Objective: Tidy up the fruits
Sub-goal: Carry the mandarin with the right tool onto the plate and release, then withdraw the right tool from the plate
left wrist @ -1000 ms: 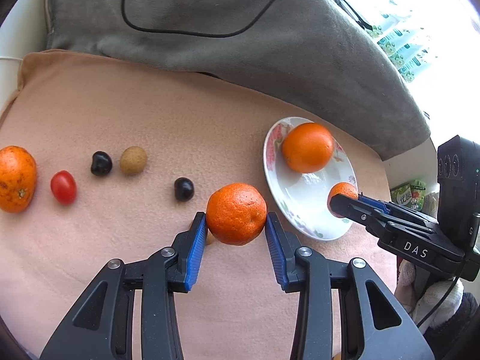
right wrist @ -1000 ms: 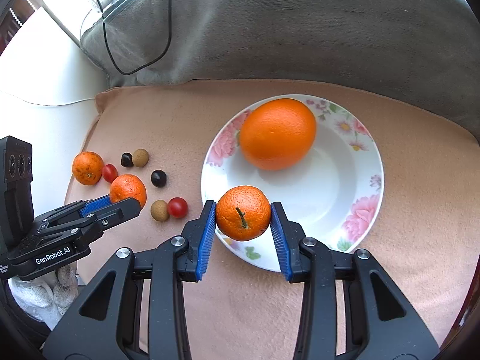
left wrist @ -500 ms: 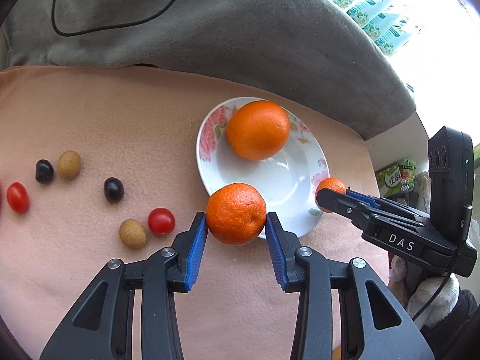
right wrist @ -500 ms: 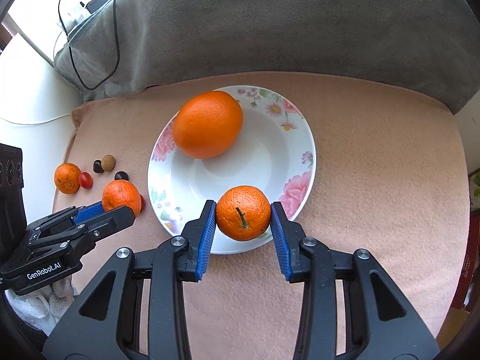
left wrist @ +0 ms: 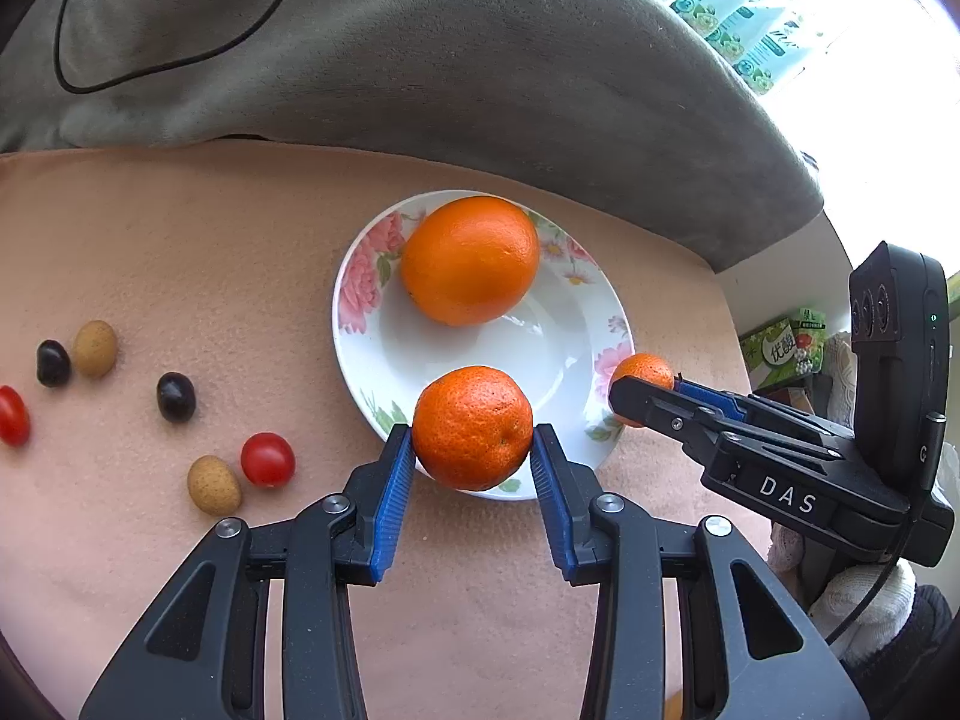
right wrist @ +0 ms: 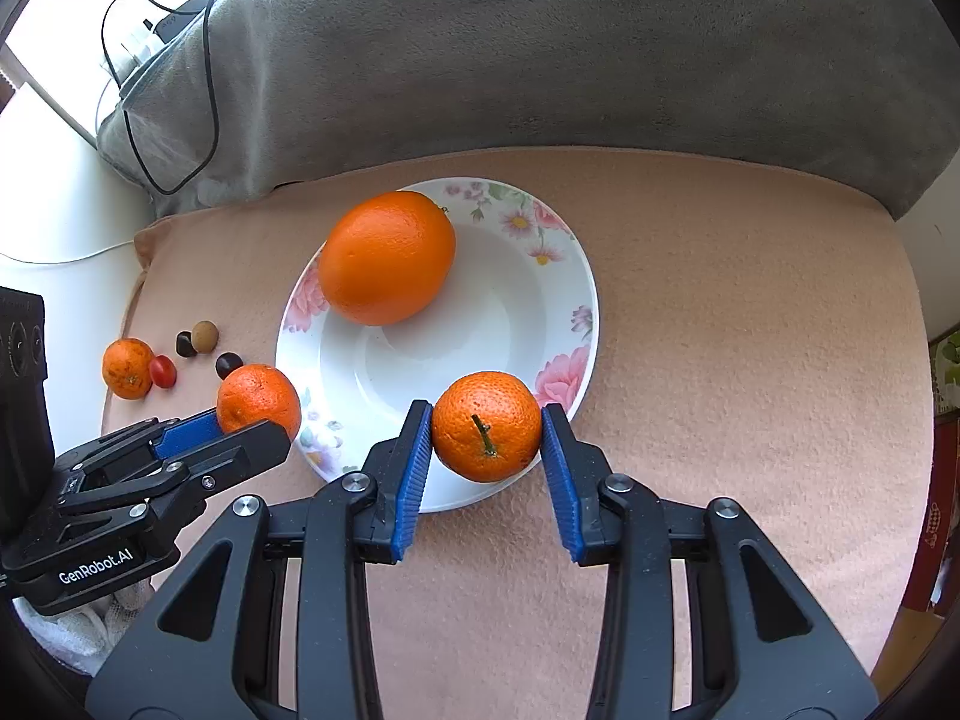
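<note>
Tangerines sit clamped in both your grippers: your left gripper (left wrist: pixel 472 455) grips one tangerine (left wrist: pixel 472 427) over the near rim of the flowered plate (left wrist: pixel 360 324), and your right gripper (right wrist: pixel 486 450) grips a stemmed tangerine (right wrist: pixel 486 425) over the plate's near right rim. Farther in, a large orange (left wrist: pixel 470 260) rests in the plate's far left part. Left of the plate on the peach cloth (left wrist: pixel 180 228) lie a cherry tomato (left wrist: pixel 267 459), two tan fruits, dark fruits, and a fourth tangerine (right wrist: pixel 127 368) far left. Beyond lies a grey blanket (left wrist: pixel 420 60).
</note>
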A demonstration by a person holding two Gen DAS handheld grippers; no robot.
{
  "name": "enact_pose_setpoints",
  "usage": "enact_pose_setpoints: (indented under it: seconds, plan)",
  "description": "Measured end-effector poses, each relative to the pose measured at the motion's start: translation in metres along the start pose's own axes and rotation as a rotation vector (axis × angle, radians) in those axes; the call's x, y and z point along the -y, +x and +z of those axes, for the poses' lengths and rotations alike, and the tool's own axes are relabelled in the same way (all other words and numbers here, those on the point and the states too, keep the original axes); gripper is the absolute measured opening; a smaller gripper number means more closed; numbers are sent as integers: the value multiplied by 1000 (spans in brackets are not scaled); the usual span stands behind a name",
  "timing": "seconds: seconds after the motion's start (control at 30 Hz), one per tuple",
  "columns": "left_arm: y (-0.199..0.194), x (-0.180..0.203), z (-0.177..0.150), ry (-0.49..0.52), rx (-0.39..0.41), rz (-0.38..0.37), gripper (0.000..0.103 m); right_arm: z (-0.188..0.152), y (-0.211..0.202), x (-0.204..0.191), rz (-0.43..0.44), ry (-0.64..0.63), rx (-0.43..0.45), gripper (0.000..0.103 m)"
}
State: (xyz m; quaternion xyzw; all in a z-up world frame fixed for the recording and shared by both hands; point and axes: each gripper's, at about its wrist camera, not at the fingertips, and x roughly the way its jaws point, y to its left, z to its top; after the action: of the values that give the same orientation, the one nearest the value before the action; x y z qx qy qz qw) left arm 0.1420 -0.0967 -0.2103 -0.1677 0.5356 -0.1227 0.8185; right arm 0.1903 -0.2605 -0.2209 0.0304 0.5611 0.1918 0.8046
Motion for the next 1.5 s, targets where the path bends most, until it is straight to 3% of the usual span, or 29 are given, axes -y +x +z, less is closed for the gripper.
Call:
enact_pose_setpoints:
  seconds: [0.4,0.53,0.6,0.8,0.9,1.07,1.5]
  plan:
    - [-1,3,2,15,2,12,38,0,-1,2,-8,17,2,39]
    - [-3,4,2,26,8,13,40,1,-5,2,-11,16,15,46]
    - [-4,6,2,34,13,17,45,2,-7,2,-16,18,23,52]
    - [-9,6,2,44,25,27,52,3,-11,2,-26,24,35,54]
    - [-10,6,2,43,29,30,62,3,-13,1,-30,27,48,68]
    - [-13,5,0,42,32,45,69,4,-15,-1,-40,37,50,80]
    - [-25,-10,-6,22,45,59,69,4,-19,-14,-30,24,63,80]
